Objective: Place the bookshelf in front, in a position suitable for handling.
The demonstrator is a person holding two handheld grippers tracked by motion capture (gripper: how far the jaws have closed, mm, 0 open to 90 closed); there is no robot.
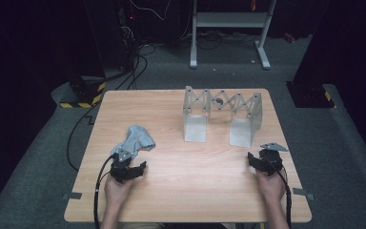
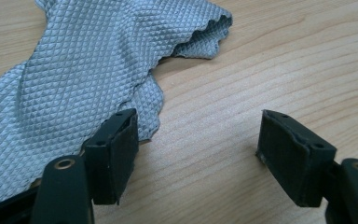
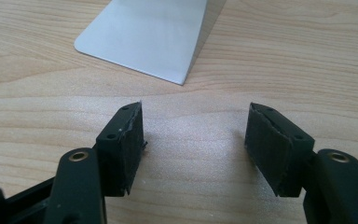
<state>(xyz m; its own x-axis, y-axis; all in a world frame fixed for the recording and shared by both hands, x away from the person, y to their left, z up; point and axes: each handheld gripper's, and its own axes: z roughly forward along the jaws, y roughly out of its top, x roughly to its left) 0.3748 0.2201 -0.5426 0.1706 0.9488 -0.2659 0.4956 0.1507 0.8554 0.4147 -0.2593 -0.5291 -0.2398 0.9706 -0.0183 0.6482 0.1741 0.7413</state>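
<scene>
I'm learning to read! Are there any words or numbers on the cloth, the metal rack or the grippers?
No readable text anywhere.
Grey cloth: only a woven diamond pattern.
Metal rack: plain, no label.
Left gripper and right gripper: plain black, no markings.
Table: bare wood grain.

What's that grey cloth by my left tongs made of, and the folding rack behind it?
The grey cloth looks like woven microfibre: a fine diamond waffle texture, a soft sheen, scalloped edges. The folding rack looks like matte, light grey metal, perhaps aluminium: flat, stiff panels and riveted crossing bars, though painted plastic can't be ruled out.
</scene>
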